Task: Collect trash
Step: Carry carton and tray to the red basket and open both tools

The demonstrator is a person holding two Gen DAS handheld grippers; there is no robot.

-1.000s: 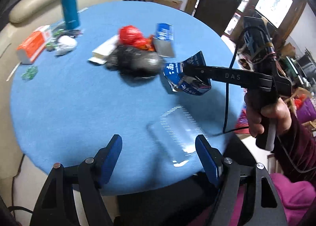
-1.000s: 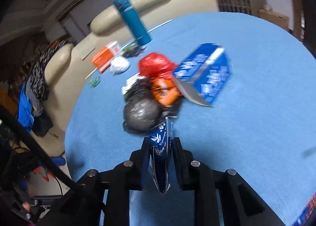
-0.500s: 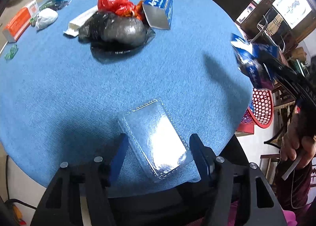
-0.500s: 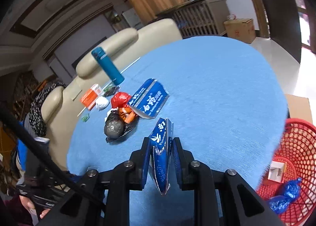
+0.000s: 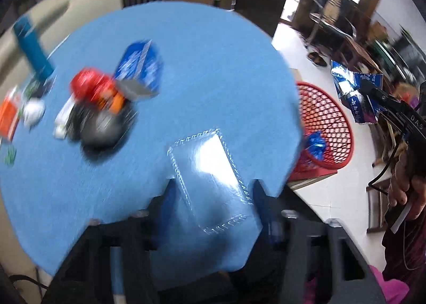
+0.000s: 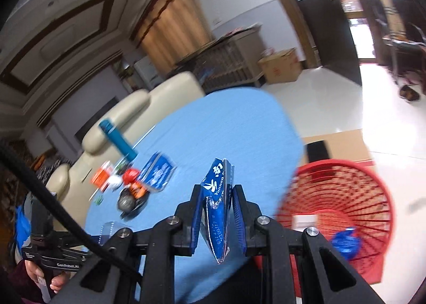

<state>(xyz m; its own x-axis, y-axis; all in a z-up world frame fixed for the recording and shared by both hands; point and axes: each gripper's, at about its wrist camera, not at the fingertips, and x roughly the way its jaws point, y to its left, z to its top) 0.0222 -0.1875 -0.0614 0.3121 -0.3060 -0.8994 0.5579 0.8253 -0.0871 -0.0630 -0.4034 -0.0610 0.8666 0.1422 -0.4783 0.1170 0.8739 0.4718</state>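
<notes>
A clear plastic tray (image 5: 210,171) sits between the blue pads of my left gripper (image 5: 214,197), near the right edge of the round blue table (image 5: 186,38). The jaws are closing on it, and it stays sharp while the table behind it blurs. My right gripper (image 6: 217,192) is shut on a crumpled blue pack (image 6: 218,184). It holds the pack in the air past the table's edge, beside the red mesh basket (image 6: 340,197). The left wrist view shows that pack (image 5: 354,91) above the far side of the basket (image 5: 324,123).
A pile lies on the table's left: a black bag (image 5: 103,128), a red bag (image 5: 87,83), a blue box (image 5: 141,64), a teal bottle (image 5: 32,48) and an orange box (image 5: 8,115). A blue wrapper (image 6: 346,245) and a white box lie in the basket. A cream sofa stands behind.
My right gripper swung the blue pack from the pile out past the table to the basket. My left gripper's jaws narrowed around the clear tray and carried it toward the table's right edge.
</notes>
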